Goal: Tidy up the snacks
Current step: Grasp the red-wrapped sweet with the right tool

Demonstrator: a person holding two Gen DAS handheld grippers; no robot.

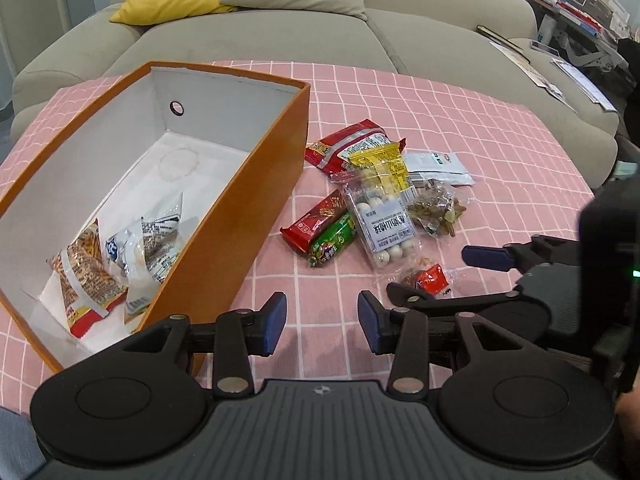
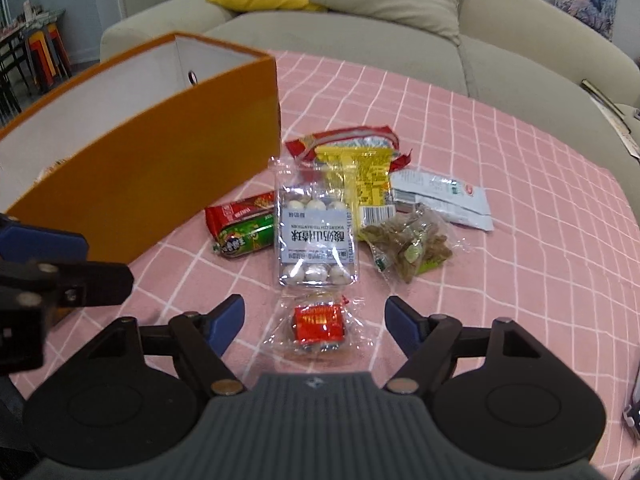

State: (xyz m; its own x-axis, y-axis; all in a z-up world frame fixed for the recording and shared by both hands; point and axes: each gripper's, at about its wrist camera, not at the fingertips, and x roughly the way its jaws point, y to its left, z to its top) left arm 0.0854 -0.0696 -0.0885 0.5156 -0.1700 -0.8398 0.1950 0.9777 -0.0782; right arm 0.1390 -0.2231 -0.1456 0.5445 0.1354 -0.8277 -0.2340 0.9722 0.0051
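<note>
Up front in the left wrist view, the left gripper (image 1: 322,322) hangs over bare pink tablecloth (image 1: 460,120), jaws moderately apart and empty, beside the orange box (image 1: 240,216) holding two packets. Seen from the right wrist, the right gripper (image 2: 314,326) brackets a small red-wrapped snack (image 2: 319,323), jaws wide, pads clear of it.

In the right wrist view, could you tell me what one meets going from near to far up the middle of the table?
Right gripper → small red snack in clear wrap → clear pack of white balls → yellow packet → red packet → sofa.
</note>
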